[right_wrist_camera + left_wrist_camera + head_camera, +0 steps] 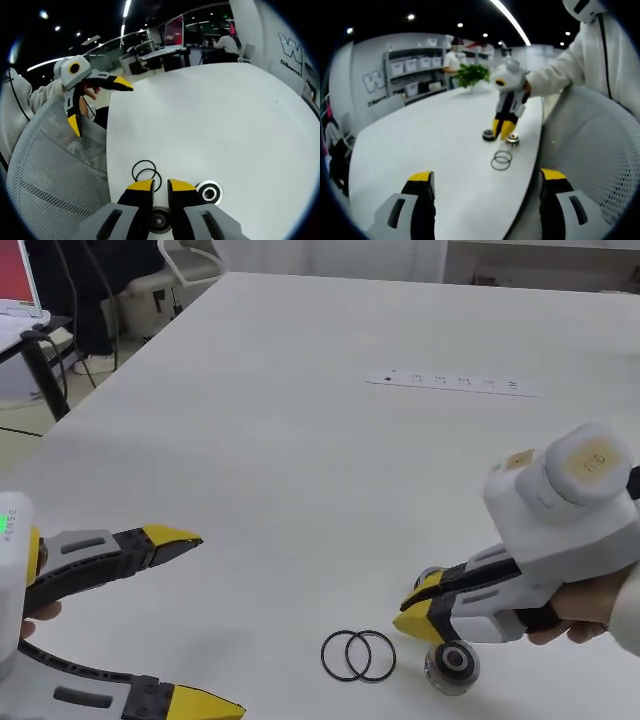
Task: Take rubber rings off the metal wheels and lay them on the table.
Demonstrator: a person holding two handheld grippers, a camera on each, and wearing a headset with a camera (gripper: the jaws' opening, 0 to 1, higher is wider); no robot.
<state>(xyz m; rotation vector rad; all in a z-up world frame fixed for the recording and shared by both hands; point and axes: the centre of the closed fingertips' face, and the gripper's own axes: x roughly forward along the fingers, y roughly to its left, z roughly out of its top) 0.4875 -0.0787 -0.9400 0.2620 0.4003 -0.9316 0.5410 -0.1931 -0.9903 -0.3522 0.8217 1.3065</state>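
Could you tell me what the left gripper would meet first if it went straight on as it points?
Probably the two rubber rings on the table, ahead of the open left gripper; a metal wheel and right gripper lie beyond. If it rides high, it may pass over them.

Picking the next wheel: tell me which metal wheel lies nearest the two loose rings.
The wheel beneath the right gripper, beside the rings; the other wheel lies on the gripper's far side.
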